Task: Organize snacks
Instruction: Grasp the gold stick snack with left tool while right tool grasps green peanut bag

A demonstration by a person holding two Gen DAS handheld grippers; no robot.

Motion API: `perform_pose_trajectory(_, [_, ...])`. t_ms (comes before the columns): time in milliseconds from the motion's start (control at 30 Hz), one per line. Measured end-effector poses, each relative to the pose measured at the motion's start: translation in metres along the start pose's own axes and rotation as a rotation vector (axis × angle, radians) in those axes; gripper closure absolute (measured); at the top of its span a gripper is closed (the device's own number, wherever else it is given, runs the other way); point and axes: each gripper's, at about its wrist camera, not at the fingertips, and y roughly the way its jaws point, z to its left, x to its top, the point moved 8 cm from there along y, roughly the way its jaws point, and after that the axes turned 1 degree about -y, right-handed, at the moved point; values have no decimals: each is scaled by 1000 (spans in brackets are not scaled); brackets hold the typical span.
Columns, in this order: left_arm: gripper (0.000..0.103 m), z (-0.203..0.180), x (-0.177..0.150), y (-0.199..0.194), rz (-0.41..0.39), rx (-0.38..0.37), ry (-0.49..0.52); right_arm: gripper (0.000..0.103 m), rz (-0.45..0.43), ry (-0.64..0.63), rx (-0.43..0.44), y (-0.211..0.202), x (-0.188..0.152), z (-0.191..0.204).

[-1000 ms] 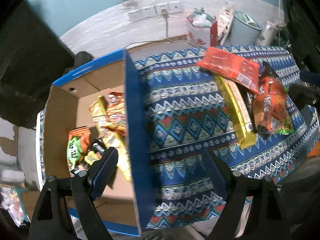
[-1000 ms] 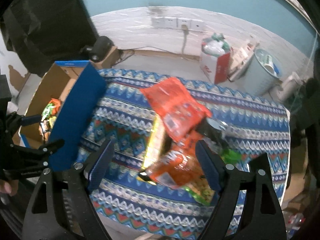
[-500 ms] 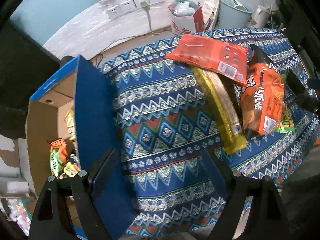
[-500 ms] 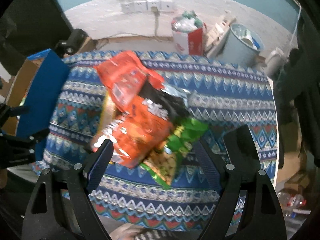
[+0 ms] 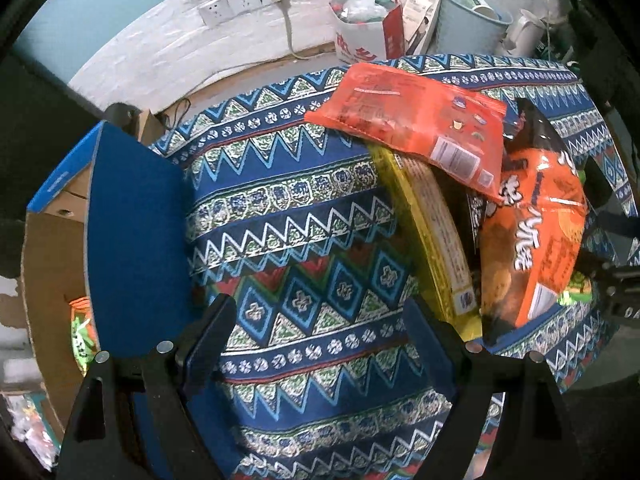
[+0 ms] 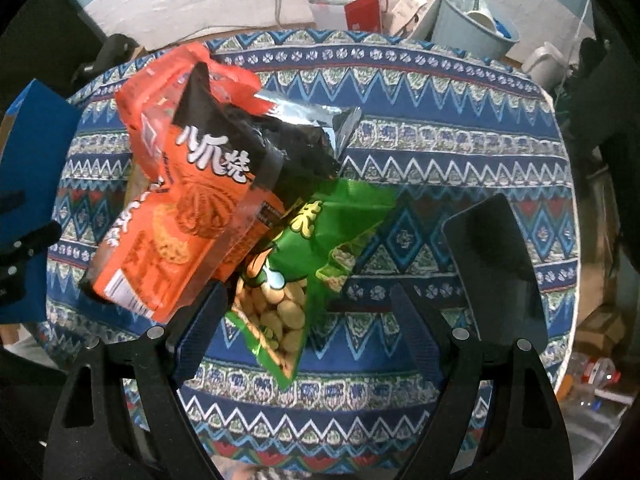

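Over the patterned worktop point(image 6: 460, 168) we hang both hand-held grippers, left point(image 5: 320, 344) and right point(image 6: 308, 328), jaws apart and empty, since the piled snacks, green peanut bag point(image 6: 304, 272) foremost, await the cardboard box point(image 5: 52, 264).

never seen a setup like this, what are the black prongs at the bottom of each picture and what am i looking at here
The prongs are the fingers of two handheld grippers, one in each of a person's hands, each carrying a fisheye camera that looks along its fingers.

One picture is from the left gripper, the other from the right gripper. Both are open and hold nothing.

Below is a table with a patterned cloth. On it lies a pile of snacks: a red-orange bag on top, a long yellow pack, an orange and black bag and a green bag of nuts, which lies between the right gripper's fingers. At the left stands a cardboard box with snacks already inside.
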Motion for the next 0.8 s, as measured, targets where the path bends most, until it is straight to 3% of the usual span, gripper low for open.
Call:
perform_pose_trajectory(200, [16,-7,11,15,42,-66,-56,20,9,6,7,12,3,-7])
perform_pose_trajectory(367, [16,-15,24,29,60,-67,-73,20,24,23,-8,14,0,-27])
perform_pose_trajectory(567, [16,-31,36,44,78,-51,-50,20,16,5,-87,7,1,-56])
perform_pose_trajectory(800, [13,-43,47,55,82,-72,-58,20,-1,61,37,7,9,-58])
